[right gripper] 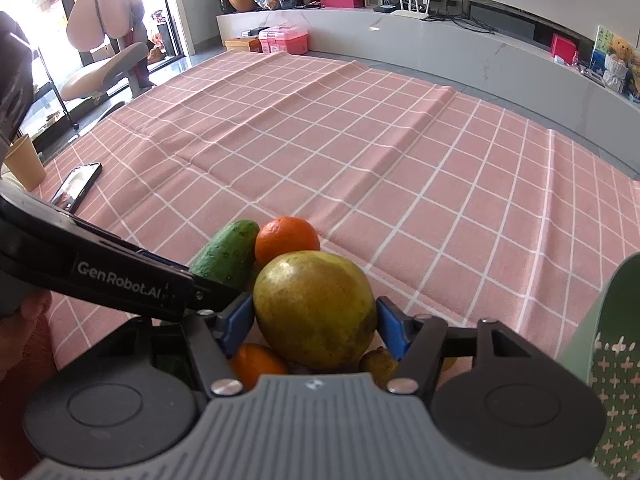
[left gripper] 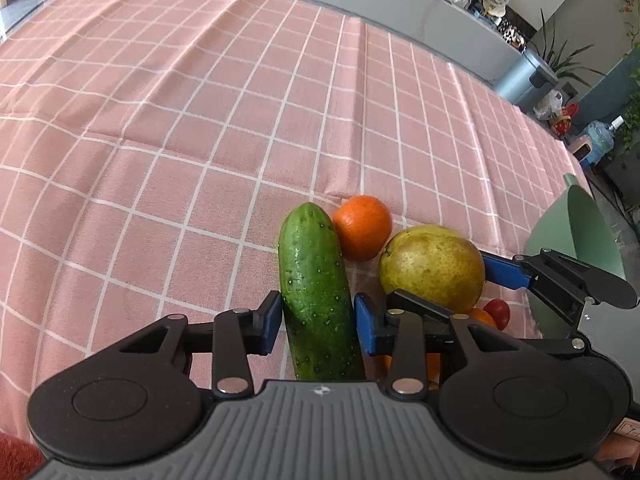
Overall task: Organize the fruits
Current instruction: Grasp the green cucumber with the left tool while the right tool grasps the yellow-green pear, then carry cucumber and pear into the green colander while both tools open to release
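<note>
Cucumber: dark green, bumpy skin, lying lengthwise, far tip beside orange. Orange round, bright, resting just beyond pear, seemingly touching it. Pear large, yellow-green, brown-speckled, sitting highest in cluster. Small red tomato and another orange fruit tucked low behind pear, partly hidden.

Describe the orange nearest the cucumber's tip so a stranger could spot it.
On the pink checked cloth, find the fruit pile. The orange sits at its far edge, between the cucumber and the big yellow-green fruit. It is the only round, bright orange fruit fully in view.
</note>
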`<state>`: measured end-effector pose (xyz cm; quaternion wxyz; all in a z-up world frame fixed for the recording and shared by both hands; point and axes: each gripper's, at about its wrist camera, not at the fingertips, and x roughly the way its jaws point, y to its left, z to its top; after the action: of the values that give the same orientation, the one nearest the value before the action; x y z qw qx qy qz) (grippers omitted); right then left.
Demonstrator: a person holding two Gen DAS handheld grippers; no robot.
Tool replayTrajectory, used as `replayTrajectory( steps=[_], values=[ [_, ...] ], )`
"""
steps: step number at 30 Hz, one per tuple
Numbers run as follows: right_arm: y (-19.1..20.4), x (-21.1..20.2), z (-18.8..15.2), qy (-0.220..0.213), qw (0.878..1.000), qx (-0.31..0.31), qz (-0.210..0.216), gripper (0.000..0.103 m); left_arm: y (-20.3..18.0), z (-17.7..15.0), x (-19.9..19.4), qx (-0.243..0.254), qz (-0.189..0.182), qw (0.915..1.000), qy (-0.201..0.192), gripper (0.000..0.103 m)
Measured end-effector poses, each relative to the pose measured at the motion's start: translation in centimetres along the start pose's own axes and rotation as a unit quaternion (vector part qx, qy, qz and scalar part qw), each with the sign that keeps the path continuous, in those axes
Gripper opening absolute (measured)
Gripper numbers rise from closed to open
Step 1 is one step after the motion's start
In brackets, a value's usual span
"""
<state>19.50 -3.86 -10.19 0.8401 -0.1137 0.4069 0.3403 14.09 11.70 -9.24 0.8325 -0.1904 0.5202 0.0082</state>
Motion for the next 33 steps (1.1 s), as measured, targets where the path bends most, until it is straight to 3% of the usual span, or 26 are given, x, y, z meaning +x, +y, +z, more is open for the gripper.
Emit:
replayTrajectory(
  steps=[6,12,20,27,33],
  values=[
    [0.7,-3.3,-0.1,-0.035,0.999,-0.011,-0.018,0.062,-1.0,-0.7,-2.8,0.01,0.003,0.9993,-0.035,0.042],
    [0.2,-8.2,-0.4,-0.076,0.996,0.003,-0.038,0.062,-3.6,-1.9,-7.3,0.059,0.003,0.9923,-0.109,0.042],
    [-2.4,-14.7,-1.5,-0.11,0.99,0.023,-0.087,0.062,-8.4,-1.4,-11.8,0.098,-0.041,0.9788,-0.175,0.042],
    [-6.8,-17.9,-3.2,-0.097,0.984,0.049,-0.142,0.062,-15.6,0.0,-11.7,0.162,-0.11,0.9636,-0.182,0.042],
    [-10.5,-17.8,-4.6,-0.055,0.983,0.054,-0.169,0.062,-19.7,1.2,-6.8,0.183,-0.143,0.9632,-0.135,0.042]
  ],
)
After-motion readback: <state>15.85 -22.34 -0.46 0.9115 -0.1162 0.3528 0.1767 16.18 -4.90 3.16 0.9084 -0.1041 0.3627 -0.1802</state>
